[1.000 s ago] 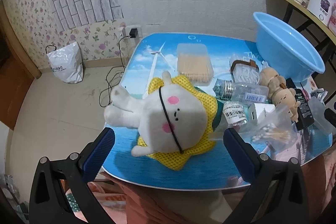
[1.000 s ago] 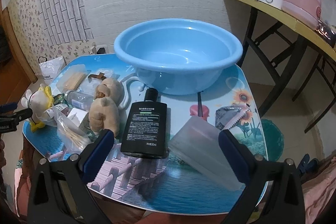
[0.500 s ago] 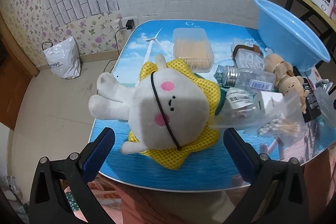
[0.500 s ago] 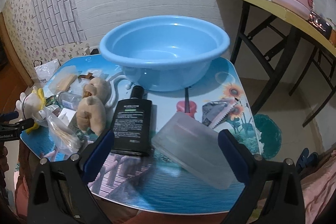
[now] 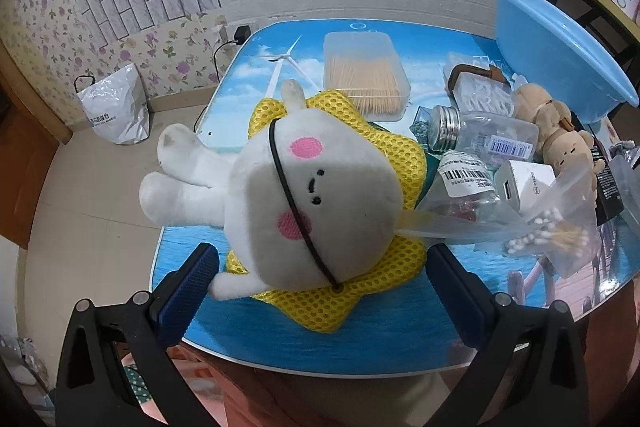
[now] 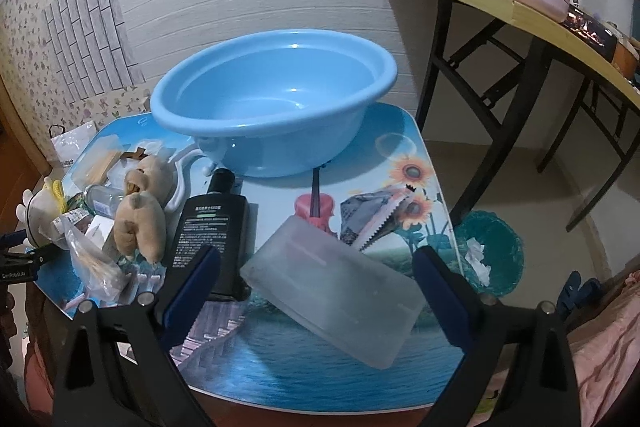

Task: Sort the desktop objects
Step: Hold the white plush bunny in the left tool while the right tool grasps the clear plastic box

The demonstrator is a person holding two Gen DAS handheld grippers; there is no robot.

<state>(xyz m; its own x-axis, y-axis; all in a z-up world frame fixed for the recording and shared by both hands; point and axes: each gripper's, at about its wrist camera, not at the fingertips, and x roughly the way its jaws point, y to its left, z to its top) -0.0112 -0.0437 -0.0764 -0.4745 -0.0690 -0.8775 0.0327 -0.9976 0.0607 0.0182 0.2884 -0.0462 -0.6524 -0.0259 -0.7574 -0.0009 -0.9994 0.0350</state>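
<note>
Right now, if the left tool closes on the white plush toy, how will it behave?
The white plush toy looks soft, so it would likely squash between the open fingers. Probably light. Its limbs overhang the table edge and may flop. The yellow mesh might come along.

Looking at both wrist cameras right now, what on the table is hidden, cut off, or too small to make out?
- Left wrist view: the blue basin runs off the right edge, so its inside is unseen.
- Left wrist view: the white plush toy covers most of the yellow mesh pad and the table behind it.
- Right wrist view: the print on the black bottle is too small to read.
- Right wrist view: the frosted plastic box is cloudy; its contents cannot be told.
</note>
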